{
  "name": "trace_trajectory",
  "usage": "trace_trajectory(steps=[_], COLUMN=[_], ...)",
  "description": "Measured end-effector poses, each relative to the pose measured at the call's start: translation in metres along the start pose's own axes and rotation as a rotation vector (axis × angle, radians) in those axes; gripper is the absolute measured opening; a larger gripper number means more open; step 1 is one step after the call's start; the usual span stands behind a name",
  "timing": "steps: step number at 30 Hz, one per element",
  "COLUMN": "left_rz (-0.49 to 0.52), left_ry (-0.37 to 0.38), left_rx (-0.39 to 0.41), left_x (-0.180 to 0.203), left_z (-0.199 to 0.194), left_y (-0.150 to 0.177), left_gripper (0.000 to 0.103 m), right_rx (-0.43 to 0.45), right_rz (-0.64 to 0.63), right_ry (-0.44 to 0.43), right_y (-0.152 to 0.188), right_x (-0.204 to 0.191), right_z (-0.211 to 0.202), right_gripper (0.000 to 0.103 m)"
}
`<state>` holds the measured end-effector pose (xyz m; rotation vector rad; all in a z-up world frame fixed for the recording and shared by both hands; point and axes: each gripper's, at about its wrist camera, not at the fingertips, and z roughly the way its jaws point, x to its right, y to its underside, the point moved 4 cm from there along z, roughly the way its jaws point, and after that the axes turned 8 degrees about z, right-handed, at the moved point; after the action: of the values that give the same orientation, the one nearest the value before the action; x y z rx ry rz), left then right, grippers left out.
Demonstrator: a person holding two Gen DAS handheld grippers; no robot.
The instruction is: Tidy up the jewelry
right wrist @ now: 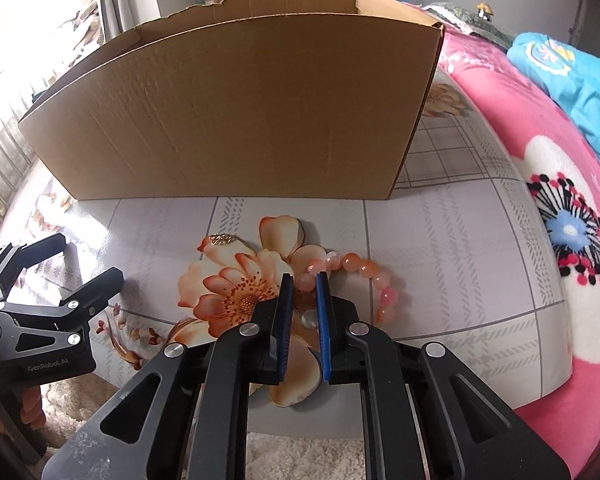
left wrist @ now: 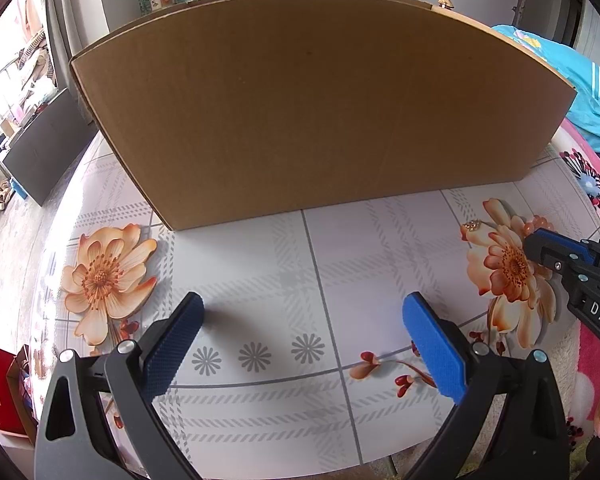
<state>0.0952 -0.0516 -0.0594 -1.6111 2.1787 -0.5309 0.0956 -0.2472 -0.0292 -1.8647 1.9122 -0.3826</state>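
A bracelet [right wrist: 364,268] of orange and pink beads lies on the flower-print table, just in front of the cardboard box [right wrist: 228,120]. My right gripper [right wrist: 304,282] points down at its left end, and its blue pads sit tight against a bead on either side. A small gold jewelry piece [right wrist: 220,239] lies to the left on a printed petal, also visible in the left wrist view as the gold piece [left wrist: 474,225]. My left gripper [left wrist: 304,308] hovers open over bare table with nothing between its fingers. The right gripper [left wrist: 534,248] enters that view from the right edge.
The tall open cardboard box [left wrist: 300,100] stands across the back of the table [left wrist: 260,264]. A pink flowered blanket [right wrist: 540,240] and a blue cloth [right wrist: 572,80] lie to the right. The table's near edge drops to a fluffy rug [right wrist: 300,456].
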Motion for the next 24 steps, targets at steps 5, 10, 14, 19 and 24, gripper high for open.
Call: trace_trajectory(steps=[5, 10, 14, 19, 24], left_rz=[0.000, 0.000, 0.001, 0.001, 0.001], left_ry=[0.000, 0.000, 0.000, 0.000, 0.000], left_rx=[0.000, -0.001, 0.000, -0.001, -0.001], left_x=[0.0001, -0.0001, 0.0001, 0.0001, 0.0002], left_z=[0.0001, 0.0003, 0.0002, 0.0006, 0.0003], left_y=[-0.0001, -0.0001, 0.0001, -0.0004, -0.0001], left_gripper=[0.098, 0.098, 0.098, 0.098, 0.098], right_rx=[0.005, 0.007, 0.008, 0.010, 0.013], right_rz=[0.008, 0.011, 0.014, 0.017, 0.021], right_ry=[-0.002, -0.006, -0.006, -0.010, -0.011], right_y=[0.0033, 0.0031, 0.0034, 0.0034, 0.0034], right_x=[0.0008, 0.0043, 0.0047, 0.0061, 0.0063], right_z=[-0.0023, -0.0016, -0.0026, -0.0029, -0.0029], right_gripper=[0.011, 0.011, 0.011, 0.011, 0.011])
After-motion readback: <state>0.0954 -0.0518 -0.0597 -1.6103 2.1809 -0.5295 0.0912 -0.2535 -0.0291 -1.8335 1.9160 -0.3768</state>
